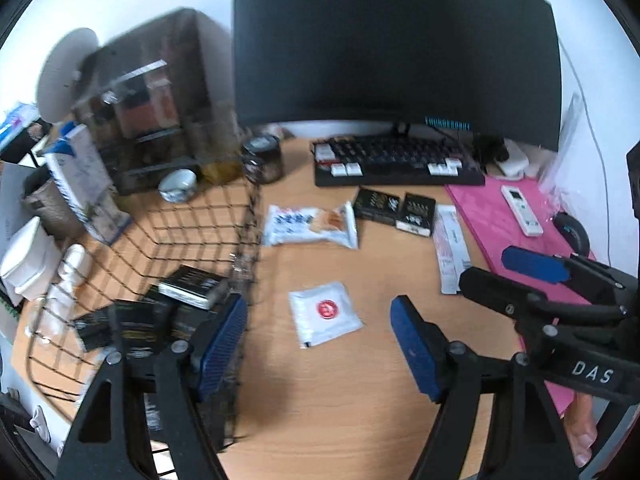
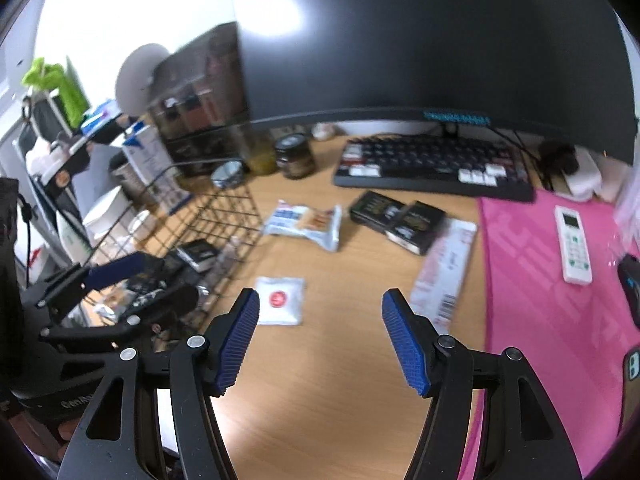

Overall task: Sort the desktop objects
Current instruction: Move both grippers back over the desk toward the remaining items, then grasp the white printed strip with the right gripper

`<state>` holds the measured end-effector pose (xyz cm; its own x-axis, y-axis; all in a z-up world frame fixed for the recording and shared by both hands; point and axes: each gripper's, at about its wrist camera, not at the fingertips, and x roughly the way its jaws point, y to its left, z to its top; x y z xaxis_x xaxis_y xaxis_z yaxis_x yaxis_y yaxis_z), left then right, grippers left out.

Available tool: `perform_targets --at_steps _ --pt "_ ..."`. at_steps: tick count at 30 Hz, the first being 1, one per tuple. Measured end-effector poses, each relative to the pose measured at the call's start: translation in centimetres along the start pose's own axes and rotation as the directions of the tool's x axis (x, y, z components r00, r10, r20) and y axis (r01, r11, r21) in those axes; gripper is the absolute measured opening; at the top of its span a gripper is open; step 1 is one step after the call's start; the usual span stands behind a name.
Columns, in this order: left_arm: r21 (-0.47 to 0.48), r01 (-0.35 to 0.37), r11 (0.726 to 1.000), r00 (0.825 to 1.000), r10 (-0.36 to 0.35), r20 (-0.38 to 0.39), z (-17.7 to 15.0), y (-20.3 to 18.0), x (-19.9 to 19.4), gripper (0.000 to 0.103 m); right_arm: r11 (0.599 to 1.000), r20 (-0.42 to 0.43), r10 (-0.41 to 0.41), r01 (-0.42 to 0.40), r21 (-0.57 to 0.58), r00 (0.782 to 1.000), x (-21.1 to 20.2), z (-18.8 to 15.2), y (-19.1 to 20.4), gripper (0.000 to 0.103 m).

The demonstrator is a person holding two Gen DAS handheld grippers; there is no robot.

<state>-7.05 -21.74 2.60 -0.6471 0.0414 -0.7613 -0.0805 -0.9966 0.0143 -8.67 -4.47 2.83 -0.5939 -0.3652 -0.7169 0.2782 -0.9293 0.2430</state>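
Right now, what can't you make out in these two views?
- Wire basket contents: black boxes sharp, lower pile blurred and partly behind the left claw, left view.
- Black boxes on desk: print blurred, right view.
- Phone: cut off by the right edge, right view.

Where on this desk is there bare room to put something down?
Bare wood lies on the near side of the white sachet, between the wire basket and the pink mat. It is crowded in front of the keyboard: snack packet, black boxes.
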Motion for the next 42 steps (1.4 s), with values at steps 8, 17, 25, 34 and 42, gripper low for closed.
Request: perform_targets --at_steps 8,17,25,34,42 --pt "0.088 -0.09 0.992 0.994 0.095 -0.054 0.6 -3.1 6.1 0.082 0.993 -0.096 -0.089 0.095 0.068 0.991 4.9 0.3 -5.3 0.064" --pt "0.086 -0.051 0.995 0.993 0.06 -0.104 3.1 -3.5 9.9 0.082 0.981 -0.177 -0.15 0.169 0.097 0.973 10.0 2.1 -8.0 0.064" --pt "0.075 -0.033 0.997 0.989 0.044 -0.143 5.3 -3.0 13.4 0.082 0.965 -0.229 -0.245 0.26 0.037 0.942 13.7 3.7 -8.4 0.065" --pt "0.087 -0.011 0.996 0.987 0.024 -0.159 7.5 -4.1 15.5 0.082 0.953 -0.23 -0.3 0.303 -0.024 0.926 13.5 3.7 -9.1 0.041" --pt "0.132 0.041 0.99 0.988 -0.02 -0.156 8.6 -7.3 15.7 0.082 0.961 -0.216 -0.255 0.272 0.053 0.943 9.3 2.6 -11.7 0.037"
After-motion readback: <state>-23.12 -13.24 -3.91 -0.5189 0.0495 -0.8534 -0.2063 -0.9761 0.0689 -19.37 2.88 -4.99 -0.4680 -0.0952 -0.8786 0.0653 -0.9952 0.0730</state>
